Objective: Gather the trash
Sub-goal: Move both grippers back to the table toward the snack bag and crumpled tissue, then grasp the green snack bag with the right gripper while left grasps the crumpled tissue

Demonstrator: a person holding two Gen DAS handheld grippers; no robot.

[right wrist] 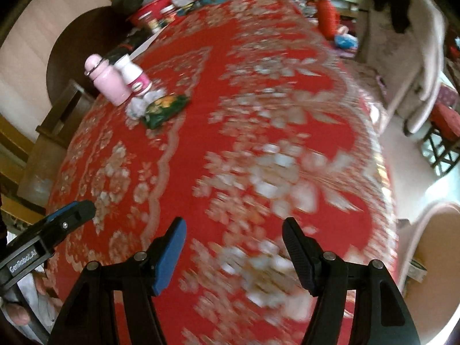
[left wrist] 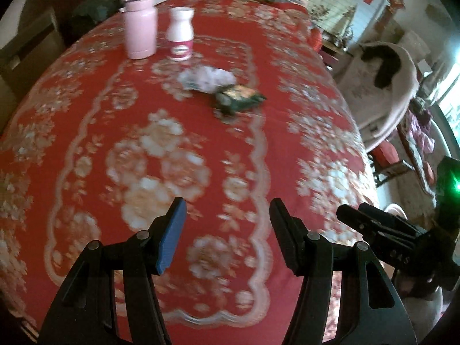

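Red floral tablecloth covers the table, chairs alongside.

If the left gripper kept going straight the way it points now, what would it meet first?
Most likely the bare red tablecloth: the open, empty left gripper tilts down at it. The green wrapper and crumpled tissue lie farther ahead; depth is uncertain.

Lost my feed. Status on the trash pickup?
Left gripper and right gripper open, empty. Green wrapper and crumpled tissue untouched on tablecloth. Pink bottle, white bottle stand behind; path clear.
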